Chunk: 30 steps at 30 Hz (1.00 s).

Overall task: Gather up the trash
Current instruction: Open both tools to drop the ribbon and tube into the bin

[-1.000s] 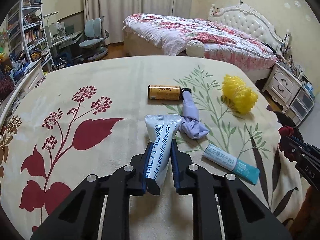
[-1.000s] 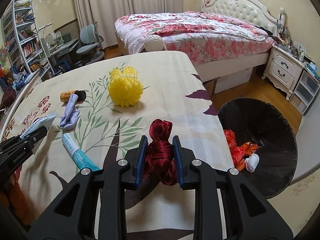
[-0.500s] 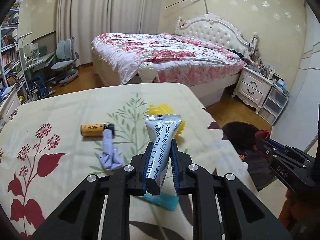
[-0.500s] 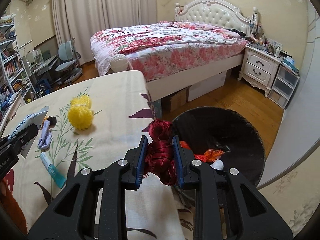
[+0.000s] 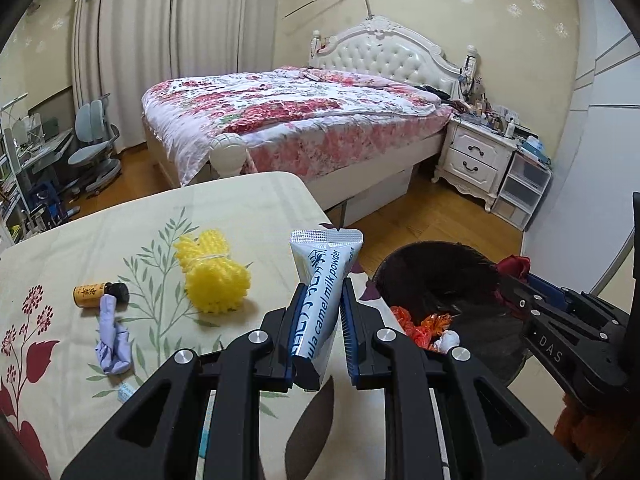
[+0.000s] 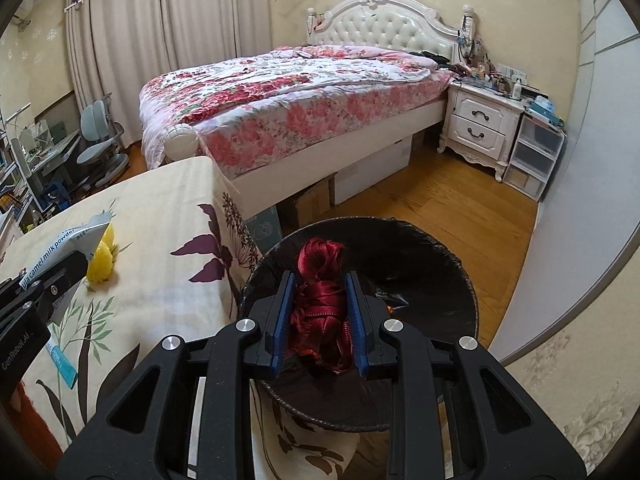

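Trash bin [image 6: 420, 256] lies directly below my right fingers [image 6: 320, 316], which clamp the red ribbon bundle [image 6: 320, 280]. My left fingers [image 5: 320, 332], farther left over the table [image 5: 100, 240], pinch the milk powder sachet [image 5: 324, 276].

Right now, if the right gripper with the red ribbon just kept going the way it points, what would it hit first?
Probably the black-lined trash bin: the right gripper, shut on the red ribbon bundle, points down into its open mouth. Depth is unclear.

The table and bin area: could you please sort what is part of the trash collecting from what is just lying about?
Part of the job:
- milk powder sachet, in left gripper
- red ribbon bundle, in right gripper
- black bin

Possibly still to collect, on the table:
- yellow mesh ball
- small bottle
- lilac cloth
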Tool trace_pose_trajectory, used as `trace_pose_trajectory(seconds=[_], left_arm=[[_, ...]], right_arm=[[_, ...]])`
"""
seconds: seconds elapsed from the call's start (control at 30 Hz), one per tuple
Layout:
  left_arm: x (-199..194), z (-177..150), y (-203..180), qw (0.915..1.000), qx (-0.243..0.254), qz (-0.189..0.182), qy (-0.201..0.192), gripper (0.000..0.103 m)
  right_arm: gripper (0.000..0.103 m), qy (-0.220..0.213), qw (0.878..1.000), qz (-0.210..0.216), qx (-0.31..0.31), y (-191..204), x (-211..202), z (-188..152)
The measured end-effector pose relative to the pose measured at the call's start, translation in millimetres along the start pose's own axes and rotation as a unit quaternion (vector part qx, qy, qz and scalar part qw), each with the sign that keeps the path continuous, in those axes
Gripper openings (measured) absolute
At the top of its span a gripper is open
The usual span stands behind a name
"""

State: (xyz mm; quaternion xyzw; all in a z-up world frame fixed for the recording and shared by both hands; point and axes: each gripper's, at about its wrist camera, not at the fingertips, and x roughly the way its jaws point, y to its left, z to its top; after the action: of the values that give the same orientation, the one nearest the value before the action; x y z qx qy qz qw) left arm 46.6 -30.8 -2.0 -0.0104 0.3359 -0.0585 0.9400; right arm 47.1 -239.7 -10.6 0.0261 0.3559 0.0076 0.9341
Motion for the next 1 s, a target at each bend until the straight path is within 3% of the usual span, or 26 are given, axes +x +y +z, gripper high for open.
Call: trace_pose_trajectory(seconds=[0.33,0.83,0.9,1.0], left_arm=[[34,8,-45,0.9993,0.035,-0.007,0.001,0.019],[81,13,-81,0.9972,0.062,-0.022,0.036,0.021],[83,13,-84,0.9970,0.064,-0.021,0.037,0.026],[83,12,-84,0.9972,0.064,-0.016,0.035,0.053]], right_arm=[[0.025,0.005,1.000,-0.019,0.024,-28,18,3],[0.026,0.027,0.997,-0.039,0.052,-59,43,2],[0.027,0.029,0.997,-0.041,0.054,-62,45,1],[0.039,0.025,0.997,-0.050,0.056,-64,44,1]])
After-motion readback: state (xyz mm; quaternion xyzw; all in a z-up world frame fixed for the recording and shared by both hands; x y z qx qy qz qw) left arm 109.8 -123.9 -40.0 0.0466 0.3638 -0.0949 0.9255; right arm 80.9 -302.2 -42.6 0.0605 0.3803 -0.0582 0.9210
